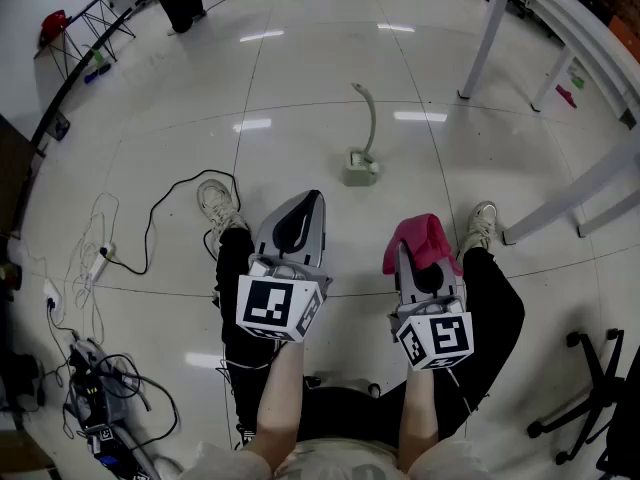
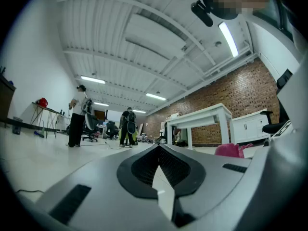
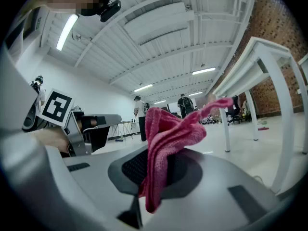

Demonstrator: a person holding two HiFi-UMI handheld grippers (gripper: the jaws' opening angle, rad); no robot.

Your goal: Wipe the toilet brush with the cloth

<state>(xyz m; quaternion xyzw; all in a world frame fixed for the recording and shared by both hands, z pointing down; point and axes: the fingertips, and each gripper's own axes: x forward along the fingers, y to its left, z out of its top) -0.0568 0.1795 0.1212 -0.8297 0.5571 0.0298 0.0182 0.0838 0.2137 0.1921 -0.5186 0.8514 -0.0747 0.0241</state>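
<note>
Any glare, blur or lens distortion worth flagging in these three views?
Head view: ceiling-light glare patches on the glossy pale floor, fisheye bending the white table. Right gripper view: pink fluffy cloth sharp, corners vignetted black. Left gripper view: same black corners, bright ceiling strip light blown out.

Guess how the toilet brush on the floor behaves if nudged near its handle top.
Toilet brush: tall, thin, curved handle over a small holder, so it probably tips easily. Looks like light plastic. On the glossy floor, the holder may slide instead.
</note>
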